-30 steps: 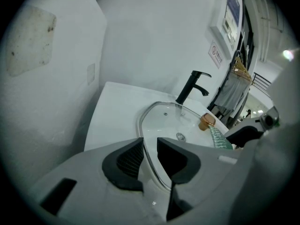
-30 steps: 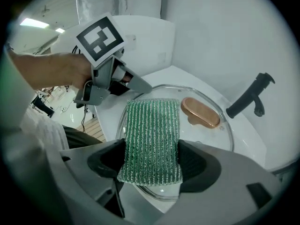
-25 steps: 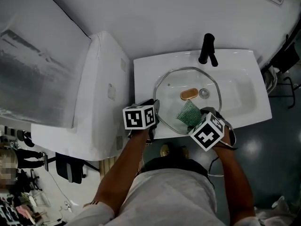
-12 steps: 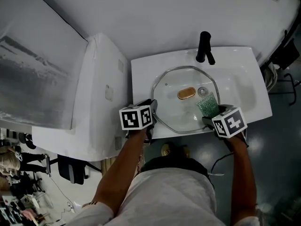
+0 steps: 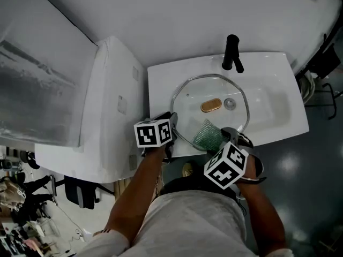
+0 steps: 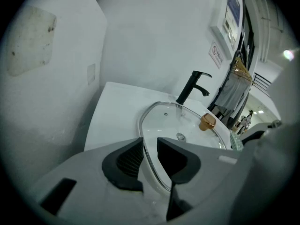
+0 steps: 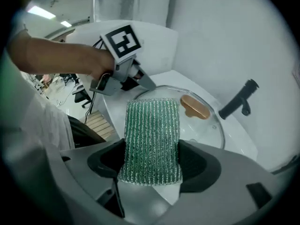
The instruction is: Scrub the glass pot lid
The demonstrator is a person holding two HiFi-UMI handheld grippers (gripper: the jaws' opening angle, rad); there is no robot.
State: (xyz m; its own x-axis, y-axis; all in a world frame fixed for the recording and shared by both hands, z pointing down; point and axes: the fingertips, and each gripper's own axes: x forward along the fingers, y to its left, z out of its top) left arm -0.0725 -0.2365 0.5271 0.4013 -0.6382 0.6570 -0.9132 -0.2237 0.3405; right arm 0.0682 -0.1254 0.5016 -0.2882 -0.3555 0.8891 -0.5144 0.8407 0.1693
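The glass pot lid (image 5: 214,119), metal-rimmed with a brown knob (image 5: 211,105), lies across the white sink (image 5: 273,74). My left gripper (image 5: 174,126) holds the lid's left edge. In the left gripper view the rim (image 6: 151,125) runs between the jaws of that gripper (image 6: 150,146), which are closed on it. My right gripper (image 5: 221,139) is shut on a green scrub pad (image 5: 208,135), which rests on the lid's near edge. In the right gripper view the pad (image 7: 152,125) sticks out from the gripper (image 7: 152,156) toward the knob (image 7: 195,107).
A black faucet (image 5: 232,53) stands at the sink's back edge, and the drain (image 5: 230,104) shows through the glass. A tall white cabinet (image 5: 112,100) adjoins the sink on the left. A wall rises behind.
The right gripper swept the green pad out to the lid's right edge, then back to the near left part. The left gripper kept still on the rim.
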